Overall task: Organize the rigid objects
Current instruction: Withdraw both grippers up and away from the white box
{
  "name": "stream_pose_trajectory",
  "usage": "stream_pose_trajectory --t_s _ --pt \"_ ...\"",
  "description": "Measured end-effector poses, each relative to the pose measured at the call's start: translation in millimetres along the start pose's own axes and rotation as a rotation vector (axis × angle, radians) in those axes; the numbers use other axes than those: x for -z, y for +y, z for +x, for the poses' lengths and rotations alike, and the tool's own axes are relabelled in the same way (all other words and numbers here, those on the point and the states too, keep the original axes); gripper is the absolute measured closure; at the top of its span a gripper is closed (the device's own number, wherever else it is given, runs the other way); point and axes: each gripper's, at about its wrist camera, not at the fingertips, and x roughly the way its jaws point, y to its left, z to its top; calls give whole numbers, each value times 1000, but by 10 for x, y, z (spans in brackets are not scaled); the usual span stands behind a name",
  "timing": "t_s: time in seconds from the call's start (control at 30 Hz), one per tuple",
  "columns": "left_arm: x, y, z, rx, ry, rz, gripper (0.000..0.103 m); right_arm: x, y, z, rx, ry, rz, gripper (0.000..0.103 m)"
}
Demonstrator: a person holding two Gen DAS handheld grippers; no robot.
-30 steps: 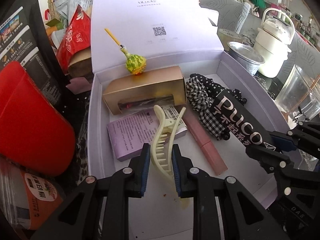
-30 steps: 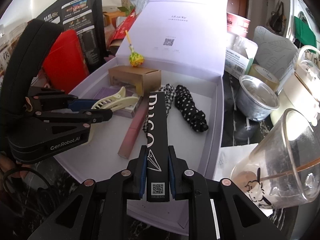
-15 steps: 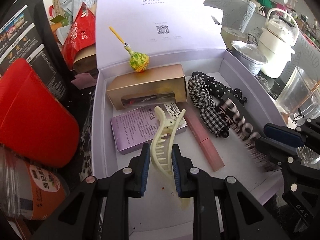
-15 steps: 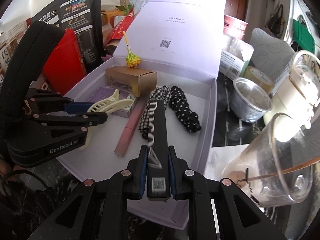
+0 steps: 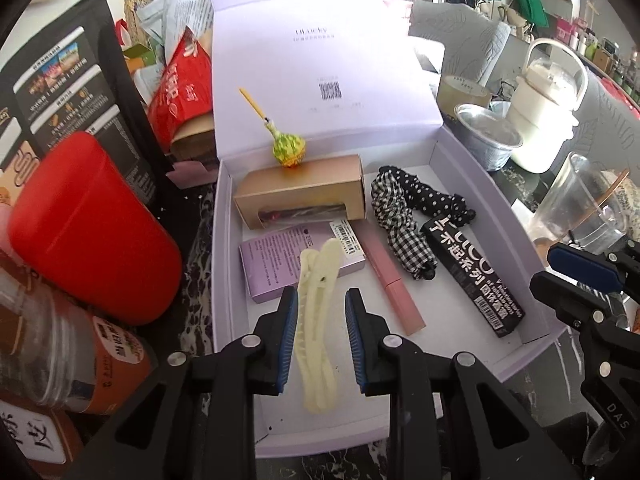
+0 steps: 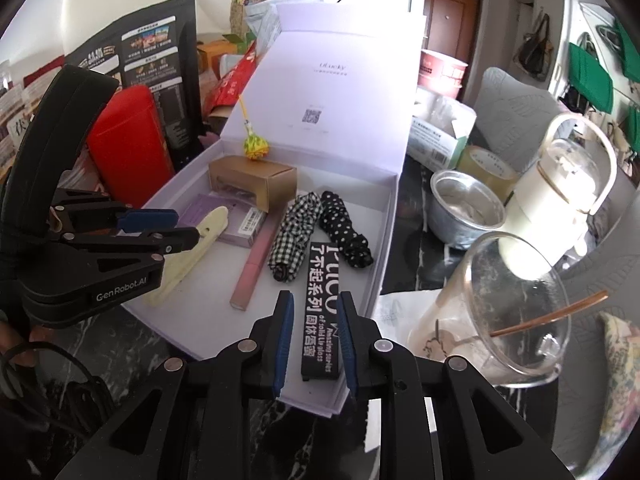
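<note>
Your left gripper (image 5: 321,336) and right gripper (image 6: 313,338) stand released; the cream plastic hair claw (image 5: 316,320) and black rectangular carton (image 6: 322,312) lie inside the lilac cardboard box (image 5: 516,224), apparently placed.

Bright daylight fills a cluttered room with a brown door (image 6: 451,24) and dark marbled tabletop (image 6: 416,248).

A cream plastic hair claw clip (image 5: 318,320) is lying closed in the open lavender cardboard box (image 5: 472,164), its tip overlapping a purple carton (image 5: 276,264); a black lettered rectangular carton (image 5: 472,276) is lying flat near the right wall.
</note>
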Motion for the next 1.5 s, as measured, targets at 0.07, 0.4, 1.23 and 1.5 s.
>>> stream_pose_trajectory --t_s 0.07,0.4,1.23,1.5 --pt "-2 4 -62 -4 -9 -3 79 -3 1 -49 2 -9 2 81" --pt "42 40 -436 -18 -63 -30 79 -6 19 -337 5 -55 13 81" --pt "581 112 -1847 -113 -315 -112 0 215 322 -1364 55 -243 3 19" --pt "956 62 -1966 -100 -299 -125 0 475 408 -1518 44 -218 46 19"
